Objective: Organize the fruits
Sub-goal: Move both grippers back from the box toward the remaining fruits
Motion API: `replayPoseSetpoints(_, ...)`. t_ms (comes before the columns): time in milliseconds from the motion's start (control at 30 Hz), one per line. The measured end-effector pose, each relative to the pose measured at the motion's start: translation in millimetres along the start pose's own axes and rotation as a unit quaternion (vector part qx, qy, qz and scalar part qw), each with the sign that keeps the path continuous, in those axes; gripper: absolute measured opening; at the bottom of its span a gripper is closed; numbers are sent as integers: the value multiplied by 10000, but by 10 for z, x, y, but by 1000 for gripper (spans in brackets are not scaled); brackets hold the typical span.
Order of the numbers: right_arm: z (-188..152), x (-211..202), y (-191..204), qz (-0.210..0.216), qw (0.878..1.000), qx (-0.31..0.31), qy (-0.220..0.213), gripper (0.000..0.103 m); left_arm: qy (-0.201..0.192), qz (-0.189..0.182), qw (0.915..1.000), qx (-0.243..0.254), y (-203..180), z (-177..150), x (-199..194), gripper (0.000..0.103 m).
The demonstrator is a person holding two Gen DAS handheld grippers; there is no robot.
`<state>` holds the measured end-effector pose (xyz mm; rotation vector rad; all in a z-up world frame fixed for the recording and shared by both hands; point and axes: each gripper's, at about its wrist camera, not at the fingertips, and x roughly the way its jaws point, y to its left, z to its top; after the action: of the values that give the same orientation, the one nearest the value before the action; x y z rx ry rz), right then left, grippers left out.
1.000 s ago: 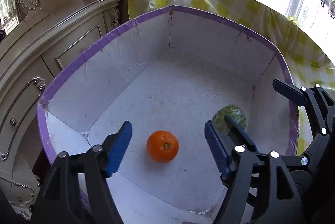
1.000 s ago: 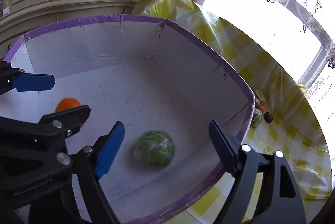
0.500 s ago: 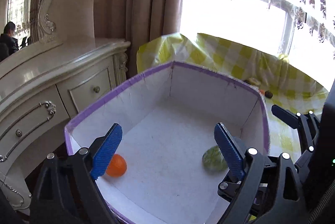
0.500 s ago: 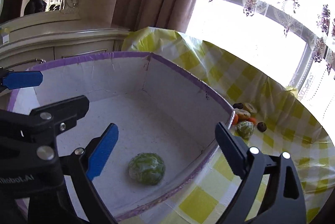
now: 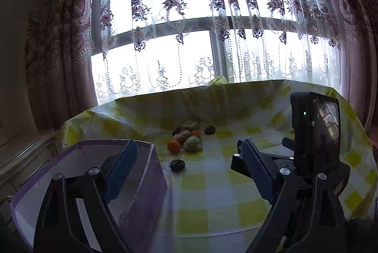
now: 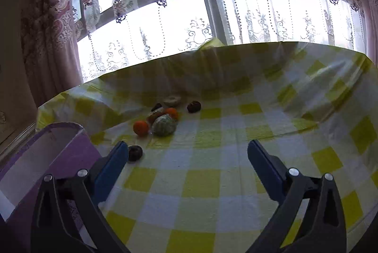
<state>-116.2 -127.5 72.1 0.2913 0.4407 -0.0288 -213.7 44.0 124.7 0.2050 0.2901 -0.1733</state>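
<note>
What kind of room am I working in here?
Most likely a lived-in home, a dining or sitting room. A table under a yellow checked cloth stands before a large window hung with floral lace curtains, and carved cream furniture sits at the left.

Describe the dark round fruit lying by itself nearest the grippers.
The dark round fruit is small, blackish brown and dull, with a dimple on top; what kind it is I cannot tell. It lies alone on the yellow and white checked tablecloth, apart from the fruit pile behind it and just beyond the purple-edged box. Nothing grips it. In the right wrist view it sits beside the tip of one blue pad.
</note>
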Motion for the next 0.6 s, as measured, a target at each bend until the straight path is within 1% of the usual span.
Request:
replayPoseSetpoints(67,-10,124,-263,-301,9993,129,182,101,552,-176,9980,236,-276,-91,387,87)
replayPoseSetpoints(100,-4,184,-359,-461,9985,117,276,101,811,-261,9961,225,-355,-131,589,87)
replayPoseSetpoints(167,10,269,-515,-645,9970,98,411,101,1369,-365,9899,-73,-379,-207,989,87)
replayPoseSetpoints(233,24,342,-674,-708,9960,227,492,101,1772,-320,9829,-386,-327,-265,1334,87)
replayPoseSetpoints(333,41,491,-861,-470,9927,683,878,101,2049,-29,9779,-414,-309,-360,1735,87)
replayPoseSetpoints(400,44,561,-881,-431,9913,758,985,101,2201,83,9741,-511,-263,-391,1945,87)
replayPoseSetpoints(500,89,742,-805,-195,9896,617,1281,101,2416,0,9670,-812,-167,-475,2129,87)
replayPoseSetpoints(567,181,925,-670,-83,9878,335,1518,101,2544,-96,9609,-1087,-87,-553,2172,87)
replayPoseSetpoints(600,231,1058,-587,-57,9857,120,1677,101,2528,-164,9594,-1242,-43,-569,2167,87)
